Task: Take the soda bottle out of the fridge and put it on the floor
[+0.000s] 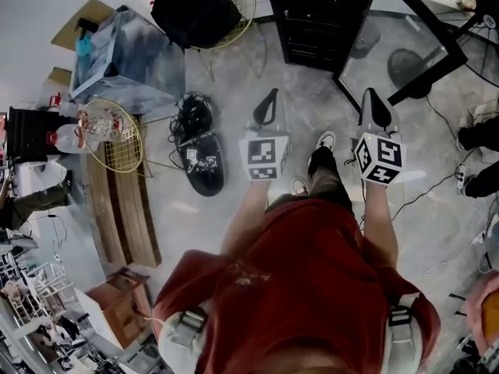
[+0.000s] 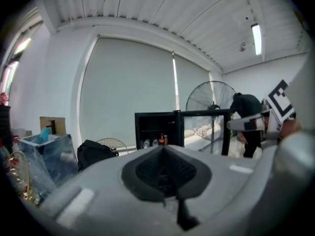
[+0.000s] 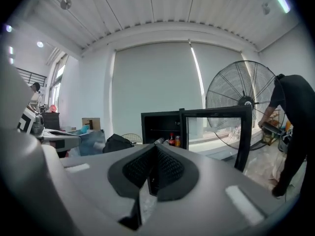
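Note:
A small black fridge stands ahead on the floor with its glass door swung open to the right. On its shelf stands a dark soda bottle with a red label, among clear bottles and an orange one. My left gripper and right gripper are held side by side at chest height, well short of the fridge. Both point at it. The jaws of each are shut with nothing between them.
A black bag on a wire chair sits left of the fridge, beside a plastic-wrapped box. Rackets, wooden planks, a black case and cables lie on the floor to the left. At the right are a big fan and a person in black.

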Demonstrator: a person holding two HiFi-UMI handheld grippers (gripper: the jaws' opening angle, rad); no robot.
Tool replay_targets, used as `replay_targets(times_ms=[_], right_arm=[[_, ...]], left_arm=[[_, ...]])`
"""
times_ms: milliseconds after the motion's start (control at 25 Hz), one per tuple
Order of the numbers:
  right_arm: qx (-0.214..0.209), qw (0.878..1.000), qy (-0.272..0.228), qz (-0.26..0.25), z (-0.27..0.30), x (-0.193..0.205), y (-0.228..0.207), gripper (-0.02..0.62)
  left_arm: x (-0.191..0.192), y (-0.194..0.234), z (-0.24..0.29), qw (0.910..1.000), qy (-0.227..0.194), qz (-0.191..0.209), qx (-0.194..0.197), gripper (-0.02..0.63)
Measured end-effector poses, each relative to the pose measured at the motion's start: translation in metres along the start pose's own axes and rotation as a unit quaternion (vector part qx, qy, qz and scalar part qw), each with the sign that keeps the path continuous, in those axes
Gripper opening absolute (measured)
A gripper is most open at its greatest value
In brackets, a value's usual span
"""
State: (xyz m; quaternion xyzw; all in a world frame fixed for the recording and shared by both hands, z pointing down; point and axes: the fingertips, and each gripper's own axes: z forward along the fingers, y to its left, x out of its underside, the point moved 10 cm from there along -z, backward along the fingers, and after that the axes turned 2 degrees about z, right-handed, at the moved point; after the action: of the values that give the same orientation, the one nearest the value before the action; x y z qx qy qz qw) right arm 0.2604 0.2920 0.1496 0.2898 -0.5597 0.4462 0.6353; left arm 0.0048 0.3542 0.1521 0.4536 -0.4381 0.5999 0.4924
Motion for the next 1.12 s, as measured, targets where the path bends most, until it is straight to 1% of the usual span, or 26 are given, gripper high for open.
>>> replay_targets(times_ms=[120, 240, 400, 560, 680, 840, 960, 1040, 1120], right_arm=[[-0.005, 1.000, 0.000, 0.008, 0.034, -0.001, -0.012, 0.000], [-0.028, 0.999, -0.016, 0.014, 0.076, -0.009, -0.021, 0.000], [-0.048, 0.998, -0.037, 0.015, 0.128, -0.019, -0.037, 0.009], [-0.056, 0.998, -0.032, 0.010, 0.178, -0.035, -0.058, 0.080], [-0.060, 0.998, -0.030, 0.013, 0.211, -0.044, -0.074, 0.112], [-0.075, 0.996, -0.036, 0.022, 0.246, -0.049, -0.097, 0.155], [-0.078, 0.996, -0.042, 0.031, 0.266, -0.054, -0.105, 0.181], [-0.088, 0.995, -0.041, 0.035, 0.277, -0.055, -0.107, 0.192], [-0.098, 0.994, -0.039, 0.034, 0.286, -0.054, -0.109, 0.219]], left_arm=[[-0.005, 0.006, 0.033, 1.0000, 0.002, 0.007, 0.003, 0.000], [-0.014, 0.018, 0.075, 0.9999, 0.001, 0.009, 0.006, 0.000], [-0.023, 0.031, 0.136, 1.0000, -0.002, -0.002, 0.008, 0.000], [-0.044, 0.034, 0.194, 0.9999, 0.005, 0.002, 0.011, 0.000], [-0.058, 0.037, 0.234, 0.9999, 0.005, 0.008, 0.012, 0.000], [-0.067, 0.034, 0.280, 0.9999, 0.003, 0.006, 0.016, 0.000], [-0.073, 0.034, 0.302, 0.9998, 0.007, 0.010, 0.015, 0.000], [-0.076, 0.035, 0.312, 0.9997, 0.010, 0.017, 0.013, 0.000], [-0.079, 0.036, 0.320, 0.9996, 0.009, 0.025, 0.014, 0.000]])
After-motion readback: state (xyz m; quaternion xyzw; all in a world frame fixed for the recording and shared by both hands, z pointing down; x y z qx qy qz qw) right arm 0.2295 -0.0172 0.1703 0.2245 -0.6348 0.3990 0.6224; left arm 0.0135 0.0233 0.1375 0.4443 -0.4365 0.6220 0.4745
